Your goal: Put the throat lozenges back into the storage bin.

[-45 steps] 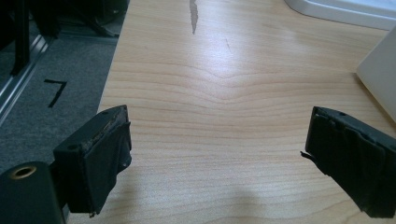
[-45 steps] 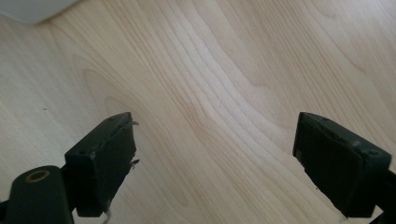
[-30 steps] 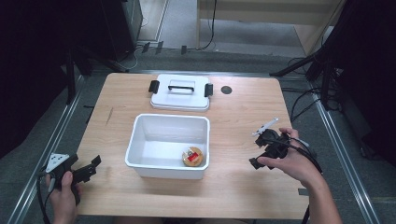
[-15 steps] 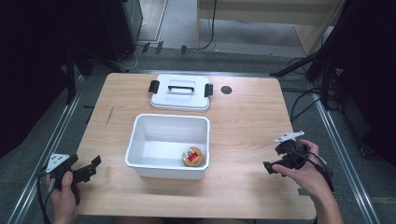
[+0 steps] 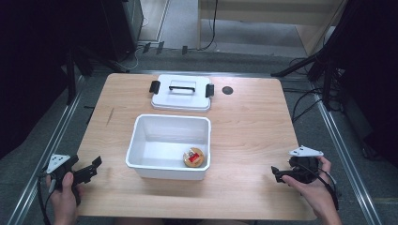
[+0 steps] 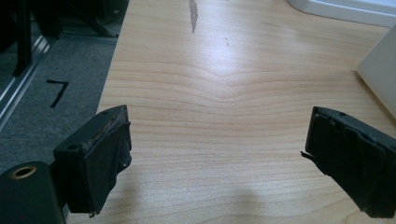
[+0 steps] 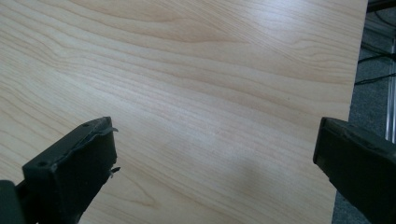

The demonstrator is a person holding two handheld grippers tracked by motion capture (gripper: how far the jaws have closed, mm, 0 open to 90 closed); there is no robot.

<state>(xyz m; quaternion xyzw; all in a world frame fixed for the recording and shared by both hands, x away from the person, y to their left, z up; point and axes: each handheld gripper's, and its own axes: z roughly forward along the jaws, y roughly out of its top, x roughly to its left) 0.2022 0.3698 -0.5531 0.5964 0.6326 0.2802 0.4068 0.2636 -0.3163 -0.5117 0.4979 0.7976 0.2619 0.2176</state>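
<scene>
The right gripper has been drawn back to the table's near right corner, jaws spread and empty. The left gripper is likewise released. The small round item is left inside the white bin, so placement looks finished; the lid lies behind it.

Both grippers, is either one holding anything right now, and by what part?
Nothing is held. The left gripper and right gripper are both open over the bare table.

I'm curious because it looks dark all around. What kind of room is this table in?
Probably a lab or recording studio, not a home. The wooden table stands alone on grey carpet, with cables on the floor, black stand legs around it, and a person holding a gripper in each hand.
</scene>
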